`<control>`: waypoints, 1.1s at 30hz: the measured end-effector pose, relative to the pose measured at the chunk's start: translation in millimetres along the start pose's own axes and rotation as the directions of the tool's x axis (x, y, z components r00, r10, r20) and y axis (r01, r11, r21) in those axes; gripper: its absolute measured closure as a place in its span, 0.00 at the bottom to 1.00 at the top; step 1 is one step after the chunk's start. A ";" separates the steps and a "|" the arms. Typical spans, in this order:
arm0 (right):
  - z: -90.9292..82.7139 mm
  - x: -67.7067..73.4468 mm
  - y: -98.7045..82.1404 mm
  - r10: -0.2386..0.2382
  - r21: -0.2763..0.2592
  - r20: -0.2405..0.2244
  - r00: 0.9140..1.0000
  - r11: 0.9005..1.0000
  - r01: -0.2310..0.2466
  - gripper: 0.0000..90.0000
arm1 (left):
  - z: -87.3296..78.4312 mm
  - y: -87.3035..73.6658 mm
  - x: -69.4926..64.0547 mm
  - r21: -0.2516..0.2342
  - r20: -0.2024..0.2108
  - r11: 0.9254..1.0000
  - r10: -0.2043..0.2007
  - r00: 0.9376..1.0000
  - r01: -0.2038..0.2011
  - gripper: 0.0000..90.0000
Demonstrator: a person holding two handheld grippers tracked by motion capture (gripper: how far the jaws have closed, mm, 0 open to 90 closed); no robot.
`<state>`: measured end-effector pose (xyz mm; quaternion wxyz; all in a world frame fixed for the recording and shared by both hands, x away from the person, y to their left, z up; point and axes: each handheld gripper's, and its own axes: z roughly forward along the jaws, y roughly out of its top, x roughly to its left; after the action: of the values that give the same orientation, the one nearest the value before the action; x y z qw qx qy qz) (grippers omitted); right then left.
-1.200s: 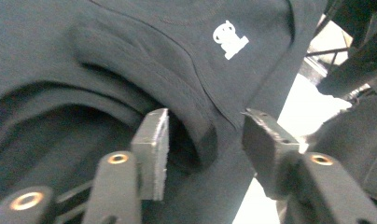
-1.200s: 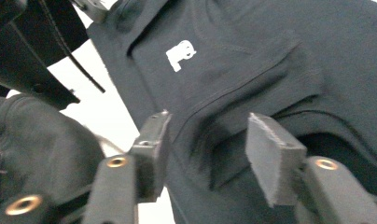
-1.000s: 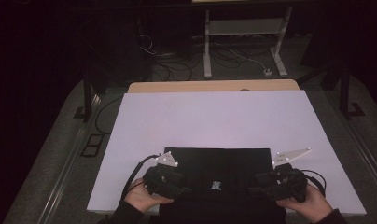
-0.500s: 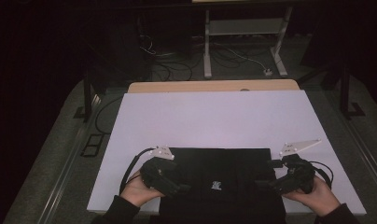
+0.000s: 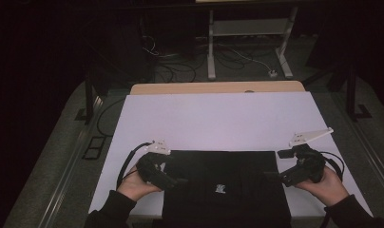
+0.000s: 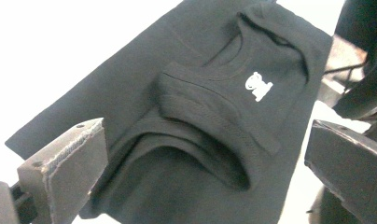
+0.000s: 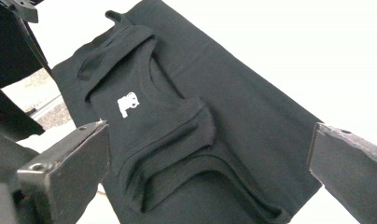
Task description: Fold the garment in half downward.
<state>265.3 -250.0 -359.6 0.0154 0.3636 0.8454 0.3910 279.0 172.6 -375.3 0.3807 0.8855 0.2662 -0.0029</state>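
A black sleeveless top (image 5: 223,173) with a small white logo (image 5: 221,188) lies folded flat on the white table (image 5: 218,118), near its front edge. My left gripper (image 5: 173,173) hovers at the top's left edge, open; its jaws have just been opening and grip nothing. At the right edge my right gripper (image 5: 278,166) is also open after just opening, with nothing between its pads. In the left gripper view the top (image 6: 200,102) lies beyond the wide jaws of the left gripper (image 6: 203,135). The right gripper view shows the top (image 7: 186,116) past the spread jaws of the right gripper (image 7: 210,135).
A wooden strip (image 5: 218,88) borders the table's far edge. Beyond it, cables (image 5: 237,59) and a metal table frame (image 5: 249,33) stand on the dark floor. A cable (image 5: 126,164) loops from the left gripper over the table.
Both hands have drawn outward off the top's side edges and lifted a little. Both pairs of jaws have opened. The top lies still.
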 end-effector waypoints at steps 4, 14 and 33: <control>-2.0 -3.8 2.4 -0.007 -0.007 0.012 1.000 1.000 0.007 0.00 | -1.2 5.3 1.9 0.021 -0.011 0.999 0.037 0.999 -0.037 0.00; -4.2 -17.2 5.7 0.001 0.002 0.026 1.000 1.000 -0.001 0.00 | -1.4 9.2 12.9 0.003 -0.042 0.998 0.060 0.997 -0.060 0.00; 4.9 -41.9 9.9 0.023 0.011 0.036 0.999 1.000 -0.024 0.00 | -4.5 12.1 38.6 -0.020 -0.051 1.000 0.013 0.999 -0.014 0.00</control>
<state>303.6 -268.8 -367.2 0.0237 0.3805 0.8430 0.3796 316.9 186.9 -372.0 0.3829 0.8831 0.2700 0.0248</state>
